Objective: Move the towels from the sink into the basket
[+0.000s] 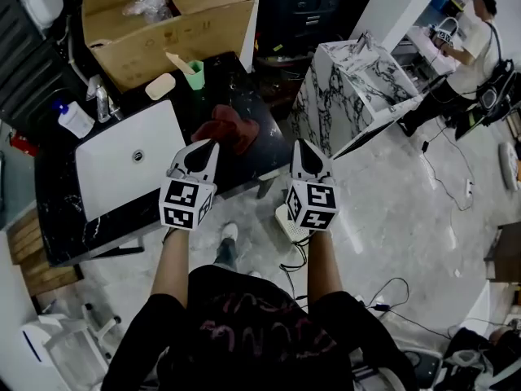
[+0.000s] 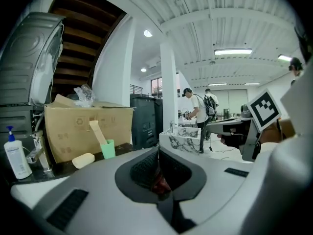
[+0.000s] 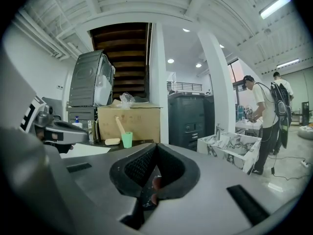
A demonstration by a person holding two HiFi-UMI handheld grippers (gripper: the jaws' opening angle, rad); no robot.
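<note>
A dark red towel (image 1: 229, 128) lies crumpled on the black counter (image 1: 57, 210), just right of the white sink (image 1: 122, 165), whose basin shows no towel. My left gripper (image 1: 207, 144) hovers at the counter's front edge, its tip just short of the towel, with jaws shut and empty. In the left gripper view the left gripper (image 2: 157, 155) has its pads pressed together, and a sliver of red shows below them. My right gripper (image 1: 299, 145) is level with it, off the counter's right end, also shut on nothing. A white perforated container (image 1: 287, 221), perhaps the basket, sits on the floor under it.
A cardboard box (image 1: 163, 23), a green cup (image 1: 194, 75), a soap bar (image 1: 160, 86) and a pump bottle (image 1: 76, 120) stand behind the sink. A marbled sink unit (image 1: 350, 88) stands to the right. A person (image 1: 472, 43) works at the far right. Cables cross the floor.
</note>
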